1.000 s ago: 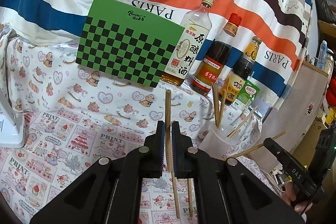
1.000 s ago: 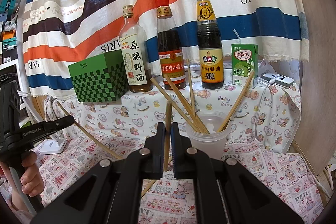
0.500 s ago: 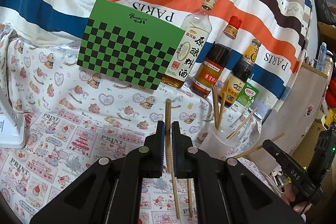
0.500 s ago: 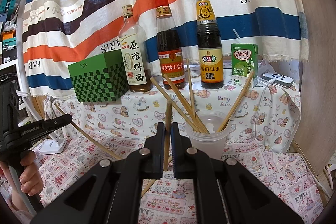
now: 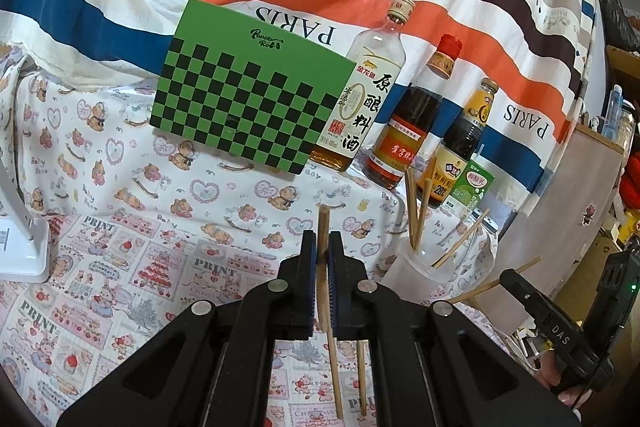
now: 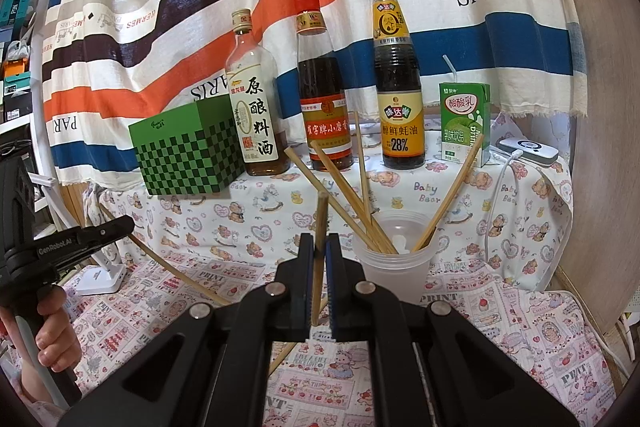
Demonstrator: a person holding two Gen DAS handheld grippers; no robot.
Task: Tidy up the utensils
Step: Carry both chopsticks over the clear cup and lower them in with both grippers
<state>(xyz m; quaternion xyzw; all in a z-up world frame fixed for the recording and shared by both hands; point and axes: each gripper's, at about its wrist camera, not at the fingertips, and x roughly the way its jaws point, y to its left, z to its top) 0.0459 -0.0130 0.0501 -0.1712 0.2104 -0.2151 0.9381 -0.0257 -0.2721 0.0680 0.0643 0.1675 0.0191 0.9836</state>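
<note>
Nothing has shifted between the earlier frames and now: both grippers sit where they were, each clenched on its own chopstick.

From the left wrist, the left gripper has its fingers pinching a wooden chopstick that stands nearly upright, its blunt top poking above the fingertips and its lower length running down behind the black frame, where part of it is hidden. A second stick shows below the fingers; whether it lies loose on the surface cannot be told. Off to the right of the fingers stands the clear plastic cup, its base hidden behind the frame and hard to see through its frosted wall. At the far right edge the right gripper is cut off by the frame, with a stick jutting from its tip.

From the right wrist, the right gripper pinches a chopstick the same way, upright between the fingers, with the cup just right of the fingertips. Four chopsticks lean in that cup: three fan out to the left and one tilts right. Beyond the fingertips stand three bottles, one green drink carton and one green checkered box. At lower left a hand grips the left gripper's handle.
</note>
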